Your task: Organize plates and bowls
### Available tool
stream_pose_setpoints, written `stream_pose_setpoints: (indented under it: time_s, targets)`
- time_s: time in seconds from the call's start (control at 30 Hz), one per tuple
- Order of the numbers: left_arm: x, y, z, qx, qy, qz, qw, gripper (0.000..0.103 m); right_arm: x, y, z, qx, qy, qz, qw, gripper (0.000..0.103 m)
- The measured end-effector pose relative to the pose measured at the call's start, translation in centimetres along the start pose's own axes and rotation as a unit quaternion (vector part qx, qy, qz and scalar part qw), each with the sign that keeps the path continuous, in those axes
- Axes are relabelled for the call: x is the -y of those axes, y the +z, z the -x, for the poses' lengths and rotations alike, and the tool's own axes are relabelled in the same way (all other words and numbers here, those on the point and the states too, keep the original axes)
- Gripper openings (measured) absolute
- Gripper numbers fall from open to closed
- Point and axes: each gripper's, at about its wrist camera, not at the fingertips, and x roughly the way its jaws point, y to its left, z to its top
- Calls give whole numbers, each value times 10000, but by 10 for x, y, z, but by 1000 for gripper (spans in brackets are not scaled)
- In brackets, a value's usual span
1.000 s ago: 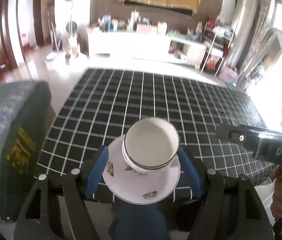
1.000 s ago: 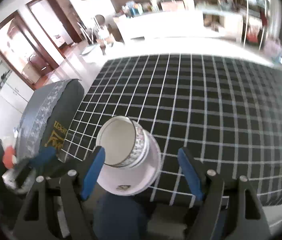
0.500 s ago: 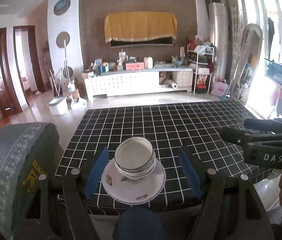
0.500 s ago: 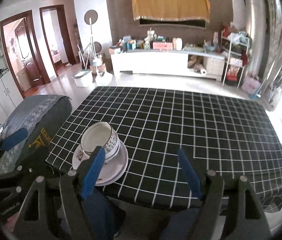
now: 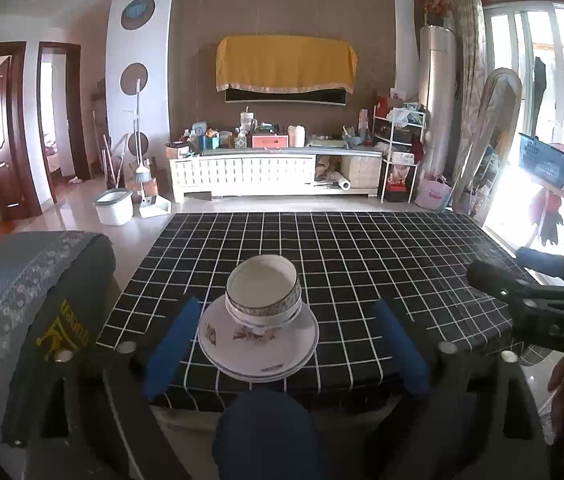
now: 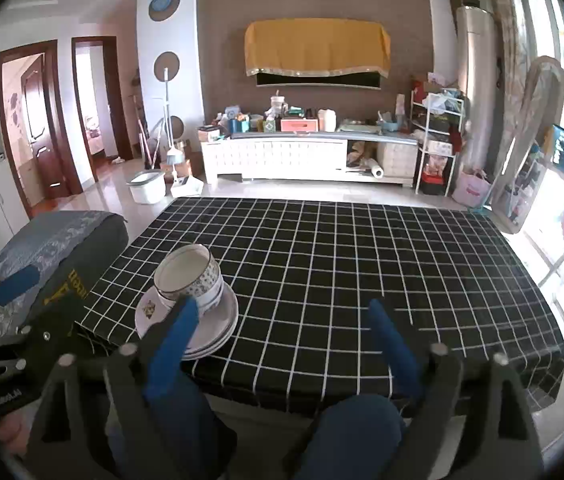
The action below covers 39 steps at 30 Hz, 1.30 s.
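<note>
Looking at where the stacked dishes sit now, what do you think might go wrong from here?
1. The plates sit close to the near edge of the table; a nudge toward the person might tip them off.
2. The bowls lean slightly on the plates, so a bump may topple them.
3. Both the left gripper and right gripper are open nearby; the right one's left finger overlaps the stack in its view and might clip it.

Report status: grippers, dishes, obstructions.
Left gripper open, empty. Right gripper open, empty. Bowls stacked on plates, near table edge. Nothing blocking.
</note>
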Motion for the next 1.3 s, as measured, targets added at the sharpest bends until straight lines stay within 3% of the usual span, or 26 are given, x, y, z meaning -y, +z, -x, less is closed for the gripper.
stream_pose_setpoints:
  time_s: [0.1, 0.37, 1.3]
  targets:
    - [2, -3, 1, 31, 32, -21, 10000, 93, 0, -4, 1, -28, 37, 52, 10000, 103]
    - [7, -4, 6, 204, 230, -160, 9994, 93, -11, -9, 8, 114, -90, 268, 9995, 103]
    - [10, -7, 6, 117, 77, -180, 9997, 93, -13, -14, 8, 52, 47, 282, 9996, 103]
